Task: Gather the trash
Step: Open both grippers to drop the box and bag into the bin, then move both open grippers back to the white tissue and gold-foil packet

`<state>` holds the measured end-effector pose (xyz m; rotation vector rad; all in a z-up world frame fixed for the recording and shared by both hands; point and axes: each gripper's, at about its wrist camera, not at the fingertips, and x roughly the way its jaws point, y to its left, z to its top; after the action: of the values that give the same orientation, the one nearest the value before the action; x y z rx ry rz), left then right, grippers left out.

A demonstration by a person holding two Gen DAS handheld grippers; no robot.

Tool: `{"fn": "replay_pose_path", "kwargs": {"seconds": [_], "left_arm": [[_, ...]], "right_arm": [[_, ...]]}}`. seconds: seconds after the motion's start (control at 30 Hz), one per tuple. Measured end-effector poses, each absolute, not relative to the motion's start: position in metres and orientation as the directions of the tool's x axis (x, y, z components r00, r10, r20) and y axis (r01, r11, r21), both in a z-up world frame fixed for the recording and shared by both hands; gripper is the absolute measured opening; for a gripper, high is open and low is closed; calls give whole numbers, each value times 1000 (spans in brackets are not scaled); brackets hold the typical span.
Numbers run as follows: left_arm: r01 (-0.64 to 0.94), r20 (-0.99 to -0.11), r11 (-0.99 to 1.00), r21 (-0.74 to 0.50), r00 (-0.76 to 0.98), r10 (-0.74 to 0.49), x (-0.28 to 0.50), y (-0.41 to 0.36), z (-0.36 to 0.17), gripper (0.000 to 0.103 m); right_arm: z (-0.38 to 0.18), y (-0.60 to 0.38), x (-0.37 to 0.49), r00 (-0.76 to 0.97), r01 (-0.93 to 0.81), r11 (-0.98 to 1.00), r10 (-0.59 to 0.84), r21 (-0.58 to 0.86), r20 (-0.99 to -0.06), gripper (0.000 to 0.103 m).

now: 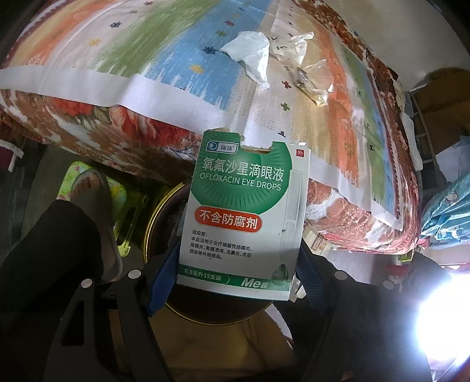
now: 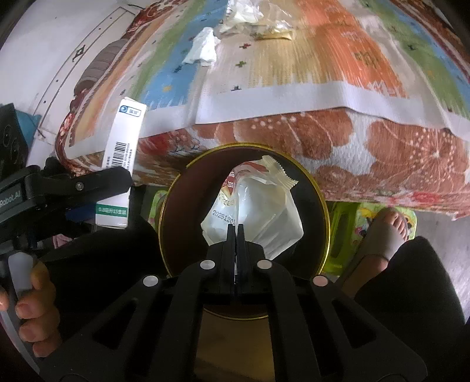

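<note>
My left gripper [image 1: 239,249] is shut on a green-and-white eye drops box [image 1: 241,211], blue pads pressing on its lower sides. The box stands upright over a dark round bin with a gold rim [image 1: 146,235]. In the right wrist view the same box [image 2: 123,152] shows at the left. My right gripper [image 2: 236,227] is shut on a clear-and-white snack wrapper [image 2: 258,211] that hangs above the bin's mouth [image 2: 324,211]. On the bed's colourful mat lie a crumpled tissue [image 1: 249,55] [image 2: 202,48] and clear plastic wrappers [image 1: 311,82] [image 2: 258,17].
The bin stands on the floor against the bed's flowered edge [image 2: 337,141]. A person's sandalled feet [image 1: 91,188] [image 2: 393,232] rest on green stools [image 1: 117,194] [image 2: 346,223] beside the bin. A hand [image 2: 32,293] grips the left tool. Bags [image 1: 446,211] sit at the right.
</note>
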<state>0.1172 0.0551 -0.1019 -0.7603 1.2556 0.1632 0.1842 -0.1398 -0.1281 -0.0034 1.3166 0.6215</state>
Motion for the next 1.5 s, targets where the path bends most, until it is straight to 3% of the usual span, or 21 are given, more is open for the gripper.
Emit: {"fn": "replay_pose_path", "kwargs": {"seconds": [0.1, 0.73, 1.07, 1.3, 1.5], "left_arm": [[-500, -883, 734, -459, 352, -311, 119, 56, -102, 83], [-472, -875, 780, -411, 444, -193, 127, 71, -66, 85], [-490, -868, 759, -429, 457, -195, 141, 99, -55, 94], [-508, -876, 762, -402, 454, -160, 148, 107, -52, 97], [-470, -887, 798, -378, 431, -167, 168, 110, -53, 97]], "right_arm": [[-133, -140, 185, 94, -416, 838, 425, 352, -900, 21], [-93, -140, 191, 232, -463, 835, 437, 296, -869, 44], [-53, -140, 201, 304, -524, 803, 486, 282, -819, 58], [-24, -141, 208, 392, -577, 797, 464, 181, -794, 74], [-18, -141, 223, 407, -579, 796, 471, 178, -783, 84]]}}
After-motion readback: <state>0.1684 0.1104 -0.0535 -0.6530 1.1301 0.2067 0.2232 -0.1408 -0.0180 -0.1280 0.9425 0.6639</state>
